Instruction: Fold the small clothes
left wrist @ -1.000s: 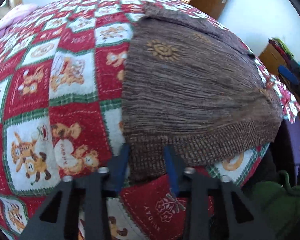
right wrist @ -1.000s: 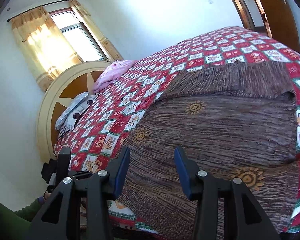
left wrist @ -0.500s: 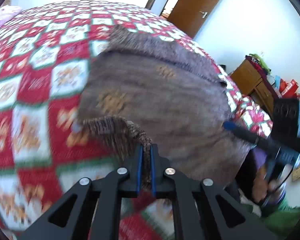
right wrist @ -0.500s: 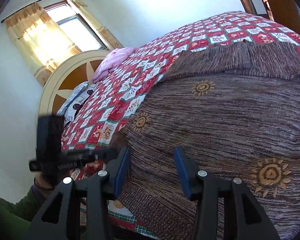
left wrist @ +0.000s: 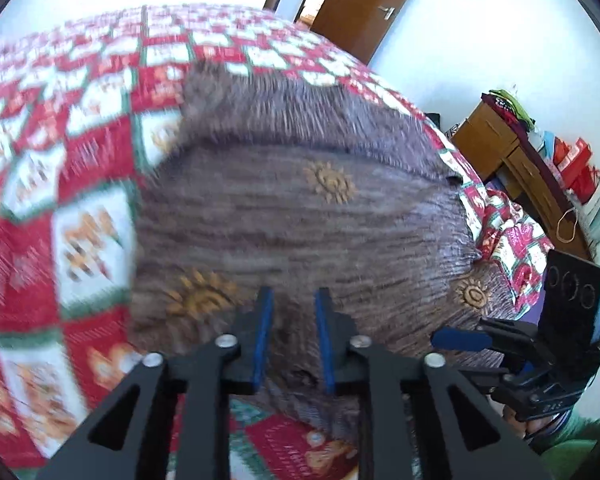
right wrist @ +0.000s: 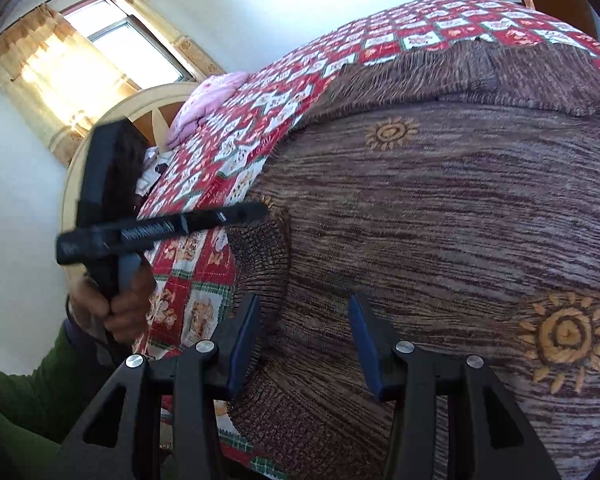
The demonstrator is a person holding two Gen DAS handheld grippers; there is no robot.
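A brown striped knit garment with orange sun motifs point(left wrist: 300, 216) point(right wrist: 460, 240) lies spread on a red, white and green patchwork bedspread point(left wrist: 80, 184). Its near left corner is folded over onto the body point(right wrist: 264, 256). My left gripper point(left wrist: 294, 312) is open, jaws a little apart, just above that folded hem. It also shows in the right wrist view point(right wrist: 252, 210). My right gripper point(right wrist: 302, 320) is open and empty above the garment's near edge. Its blue finger point(left wrist: 460, 338) shows in the left wrist view.
The bedspread point(right wrist: 260, 128) reaches to a pink pillow point(right wrist: 208, 100) and a round wooden headboard point(right wrist: 112, 132). A window with yellow curtains point(right wrist: 96, 52) is behind. A wooden door point(left wrist: 364, 4) and a cluttered wooden cabinet point(left wrist: 532, 172) stand to the right.
My left gripper closed on the garment's near left hem, lifted it and carried it over onto the body, then opened and let it go. My right gripper moved slightly closer over the garment.
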